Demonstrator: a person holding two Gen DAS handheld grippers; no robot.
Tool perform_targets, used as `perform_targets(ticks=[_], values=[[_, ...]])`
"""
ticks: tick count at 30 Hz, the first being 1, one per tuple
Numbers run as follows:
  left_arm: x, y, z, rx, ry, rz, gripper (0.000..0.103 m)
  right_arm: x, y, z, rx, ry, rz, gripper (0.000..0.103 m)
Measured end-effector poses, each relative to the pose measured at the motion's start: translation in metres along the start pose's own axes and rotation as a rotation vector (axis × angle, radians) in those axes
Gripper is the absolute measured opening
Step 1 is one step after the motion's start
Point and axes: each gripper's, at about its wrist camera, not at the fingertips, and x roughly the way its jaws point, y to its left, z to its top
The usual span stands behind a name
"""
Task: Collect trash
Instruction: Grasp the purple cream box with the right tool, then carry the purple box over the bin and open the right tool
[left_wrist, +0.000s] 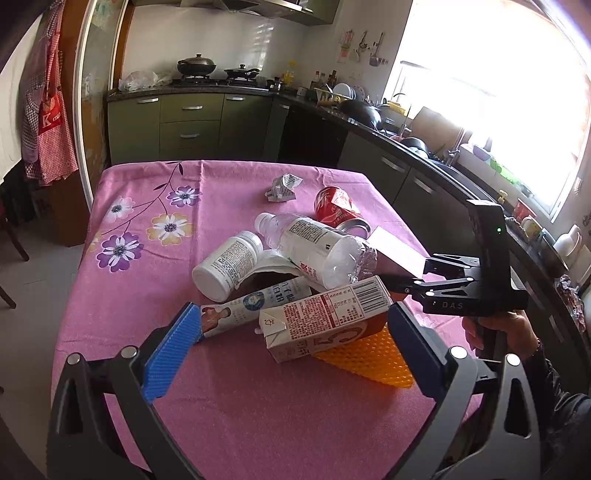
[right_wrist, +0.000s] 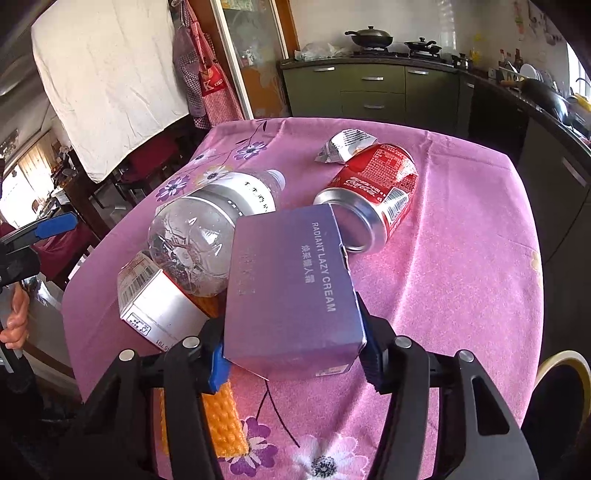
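The purple cream box (right_wrist: 291, 295) sits between my right tongs (right_wrist: 295, 354), and both pads press on its near sides, so I read this as a grip on the box. Its far end leans over the heap, close against the red cola can (right_wrist: 373, 192) lying on its side beyond it and the clear plastic bottle (right_wrist: 207, 236) just left of it. I cannot tell whether the box is already off the table (right_wrist: 461, 258) or only pinched where it lay.

My left tongs (left_wrist: 291, 332) stand wide and hold nothing. The milk carton (left_wrist: 325, 317) lies between the blue pads, nearer the right one; the pads do not press on it. Just beyond the left pad lies a printed tube (left_wrist: 255, 302), and past that a white jar (left_wrist: 229, 262) on its side, with the clear bottle resting across the pile. An orange textured mat (left_wrist: 369, 362) pokes out from under the carton. A crumpled silver wrapper (left_wrist: 282, 188) lies apart, farthest from the tongs.

I judge the step in hand as picking up the box, early in the job, since most of the trash is on the table. Next I need to lift the box clear without dragging the can or bottle along, then carry it to a bin, which I cannot see in either view. The left tongs could close on the carton.
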Motion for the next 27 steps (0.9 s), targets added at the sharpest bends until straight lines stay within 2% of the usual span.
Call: perform_targets(ticks=[6,10,13,16,19,21,27], values=[[-0.002,-0.003,-0.002,0.011,-0.001,-0.013,0.096,-0.031,-0.005,-0.014,0.046,-0.037,-0.013,0.055],[-0.003,-0.005,-0.003,0.019,-0.002,-0.016,0.096,-0.073,-0.019,-0.028,0.11,-0.1,-0.052,0.055],[-0.004,-0.005,-0.004,0.023,-0.003,-0.021,0.096,-0.115,-0.043,-0.04,0.183,-0.161,-0.147,0.055],[-0.004,-0.004,-0.004,0.019,-0.004,-0.024,0.096,-0.15,-0.082,-0.057,0.303,-0.188,-0.277,0.055],[-0.001,-0.004,-0.004,0.014,0.002,-0.024,0.096,-0.163,-0.13,-0.081,0.432,-0.152,-0.401,0.056],[0.001,-0.004,-0.005,0.011,0.009,-0.023,0.096,-0.155,-0.16,-0.096,0.492,-0.087,-0.469,0.056],[0.001,-0.009,-0.005,0.029,0.021,-0.003,0.096,-0.108,-0.226,-0.135,0.619,0.078,-0.527,0.055]])
